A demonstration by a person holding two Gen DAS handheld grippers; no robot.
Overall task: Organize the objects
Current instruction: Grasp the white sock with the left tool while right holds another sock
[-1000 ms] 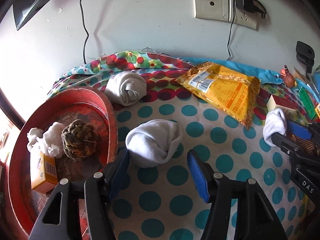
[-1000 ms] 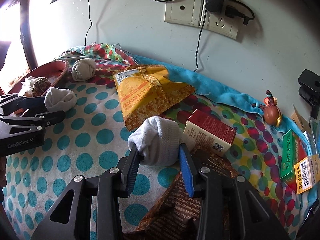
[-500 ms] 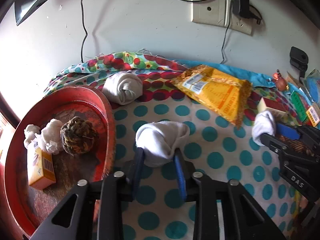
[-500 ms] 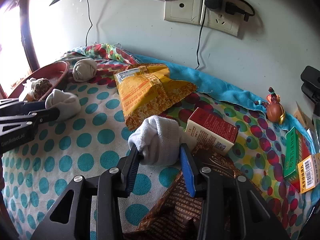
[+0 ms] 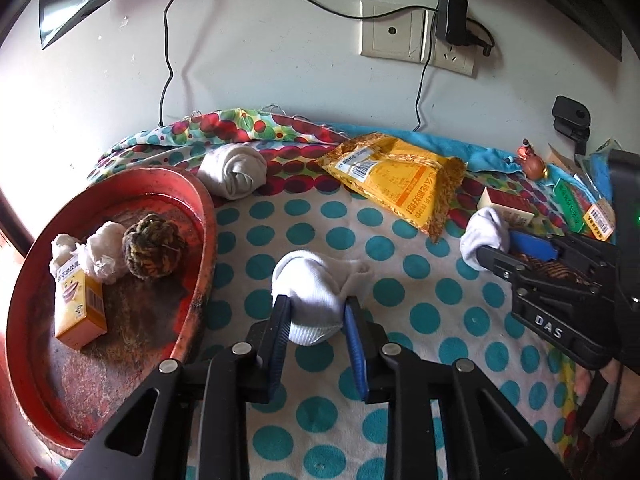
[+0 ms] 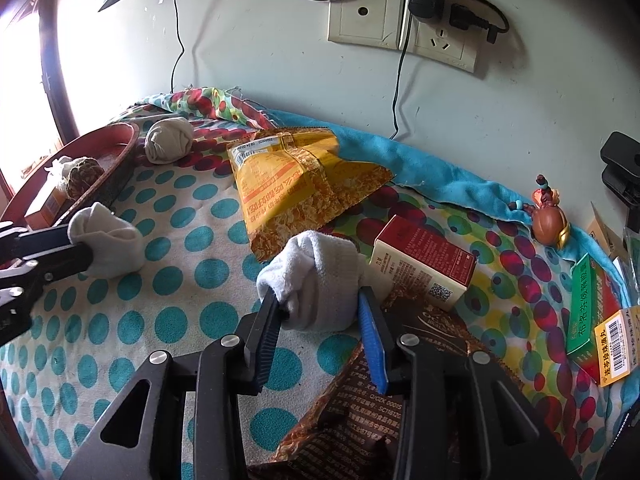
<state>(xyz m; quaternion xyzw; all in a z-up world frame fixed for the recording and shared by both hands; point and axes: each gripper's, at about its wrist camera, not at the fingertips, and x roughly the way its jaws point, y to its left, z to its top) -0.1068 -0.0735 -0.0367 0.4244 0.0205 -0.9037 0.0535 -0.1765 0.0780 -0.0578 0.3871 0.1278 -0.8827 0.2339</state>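
Gripping a rolled white sock (image 5: 310, 300) in my left claw (image 5: 314, 322), I see its blue pads pressed into the cloth on both sides; my right claw (image 6: 320, 316) is clamped on a second white sock (image 6: 316, 280) the same way. Left of the left claw sits the red tray (image 5: 208, 216), its rim just beside the held sock; inside it lie a brown yarn ball (image 5: 154, 246), some crumpled white wads (image 5: 102, 250) and a small orange carton (image 5: 78, 308). Ahead of that claw, near the tray's far rim, rests a grey rolled sock (image 5: 234, 172); ahead and to the right lies a yellow snack bag (image 5: 400, 184). Crowding my right claw: a red-and-cream box (image 6: 424, 262) touching the sock's right side, a brown printed packet (image 6: 372, 412) beneath the right finger, a green box (image 6: 592, 308) further right; all rest on the dotted cloth (image 6: 180, 308).
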